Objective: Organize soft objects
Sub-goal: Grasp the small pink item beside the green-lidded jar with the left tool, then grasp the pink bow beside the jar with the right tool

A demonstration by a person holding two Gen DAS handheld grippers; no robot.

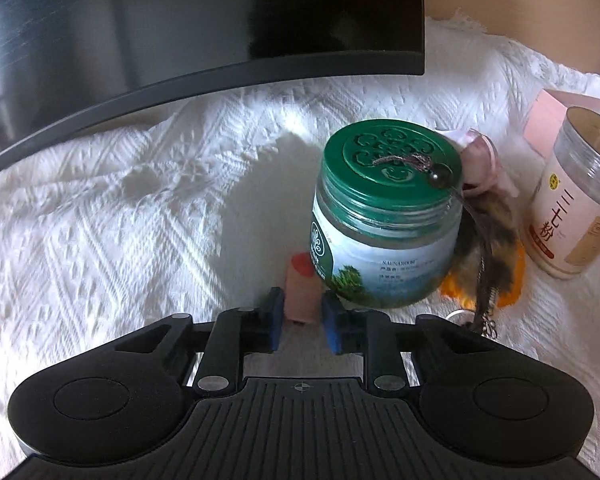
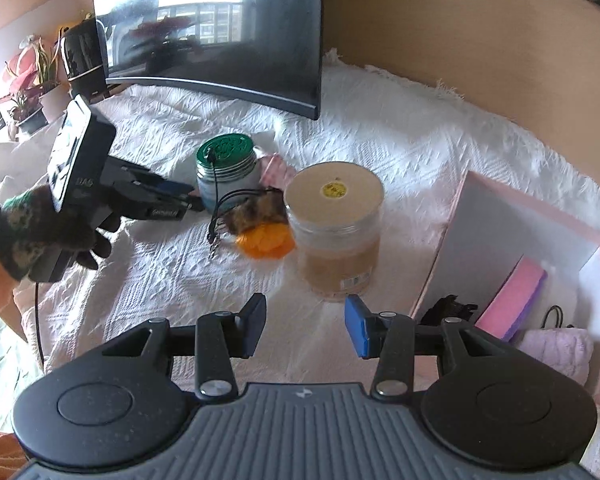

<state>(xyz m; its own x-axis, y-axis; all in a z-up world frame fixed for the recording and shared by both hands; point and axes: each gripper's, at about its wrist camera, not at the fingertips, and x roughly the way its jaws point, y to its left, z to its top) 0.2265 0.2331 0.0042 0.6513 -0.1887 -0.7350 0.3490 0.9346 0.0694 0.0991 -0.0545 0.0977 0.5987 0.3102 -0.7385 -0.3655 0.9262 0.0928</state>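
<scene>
Left tool (image 1: 302, 316) round half-hidden, perhaps rubbery finger toy (image 1: 300, 288)

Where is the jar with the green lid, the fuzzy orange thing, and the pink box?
Green-lidded glass jar (image 1: 392, 156): left wrist view, centre of its lid.
Fuzzy orange soft object (image 2: 266, 242): right wrist view, middle of its orange part.
Pink open box (image 2: 496, 236): right wrist view, its pale inner wall.

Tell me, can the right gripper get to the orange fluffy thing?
Probably not straight on. The right gripper is open, but the tan jar stands just ahead, touching the orange toy. Coming round the jar's left over bare cloth looks free.
</scene>
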